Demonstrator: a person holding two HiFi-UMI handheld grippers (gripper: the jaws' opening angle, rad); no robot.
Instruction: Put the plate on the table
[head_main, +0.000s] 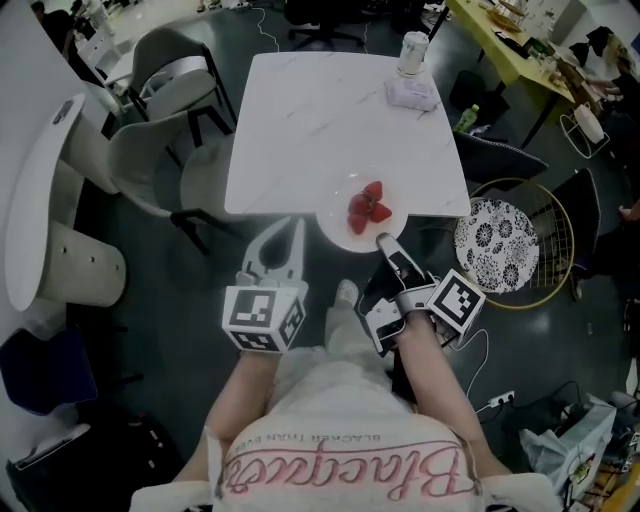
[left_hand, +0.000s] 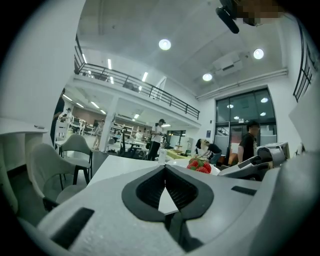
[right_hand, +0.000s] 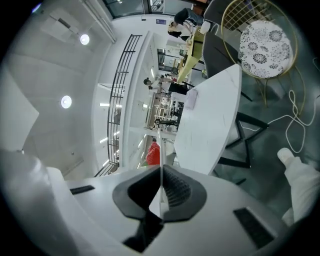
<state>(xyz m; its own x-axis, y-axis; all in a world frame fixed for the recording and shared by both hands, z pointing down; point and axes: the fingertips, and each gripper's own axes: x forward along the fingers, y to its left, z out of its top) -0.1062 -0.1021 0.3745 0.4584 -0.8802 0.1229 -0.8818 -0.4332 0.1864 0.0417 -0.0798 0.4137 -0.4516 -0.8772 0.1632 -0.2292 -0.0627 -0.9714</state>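
A white plate (head_main: 338, 226) with red strawberries (head_main: 369, 205) sits half on the near edge of the white marble table (head_main: 300, 120) and overhangs it toward me. My right gripper (head_main: 384, 242) is shut on the plate's near right rim. In the right gripper view the plate (right_hand: 160, 148) shows edge-on as a thin line between the closed jaws of the gripper (right_hand: 161, 172), with the strawberries (right_hand: 153, 154) beyond. My left gripper (head_main: 296, 224) hovers at the table edge just left of the plate, shut and holding nothing. The left gripper view shows the strawberries (left_hand: 200, 165) to the right.
A can (head_main: 413, 50) and a folded white pack (head_main: 411, 93) sit at the table's far right corner. Grey chairs (head_main: 165, 165) stand to the left. A wire chair with a patterned cushion (head_main: 497, 245) stands to the right. My knees are under the near edge.
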